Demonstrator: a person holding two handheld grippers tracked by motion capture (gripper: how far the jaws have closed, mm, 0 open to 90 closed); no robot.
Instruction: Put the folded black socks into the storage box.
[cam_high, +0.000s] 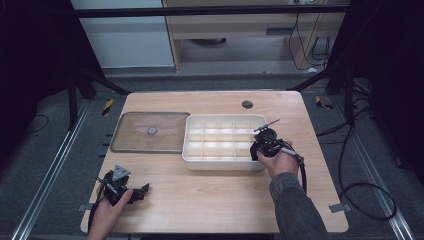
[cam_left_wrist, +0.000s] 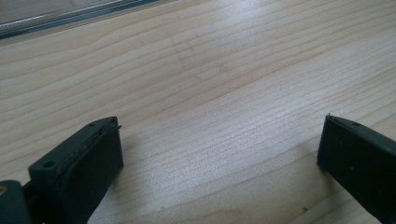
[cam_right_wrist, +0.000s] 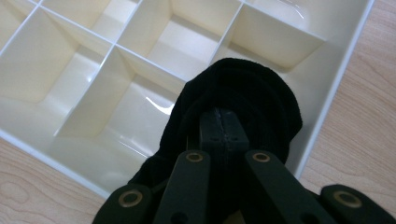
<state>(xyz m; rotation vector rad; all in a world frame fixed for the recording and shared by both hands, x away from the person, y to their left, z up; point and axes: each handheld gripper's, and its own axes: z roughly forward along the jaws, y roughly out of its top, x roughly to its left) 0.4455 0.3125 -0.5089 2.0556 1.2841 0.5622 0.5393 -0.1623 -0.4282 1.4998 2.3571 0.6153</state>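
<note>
The right claw (cam_right_wrist: 219, 122) is clamped on a black cloth bundle (cam_right_wrist: 243, 93), held over the near right compartments of the white divided tray (cam_high: 200, 162), presumably to drop it in, while the left claw (cam_high: 134, 194) rests open on the counter (cam_high: 210, 200), with the clear lid (cam_high: 150, 132) left of the tray.

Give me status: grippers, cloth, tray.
Right gripper shut on black cloth, over tray corner. Left gripper open, empty, on table. Nothing blocking.

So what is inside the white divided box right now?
The white divided box has bare compartments, as far as they show. At its right edge the right hand-held gripper holds a black cloth, which covers the compartment below.
</note>
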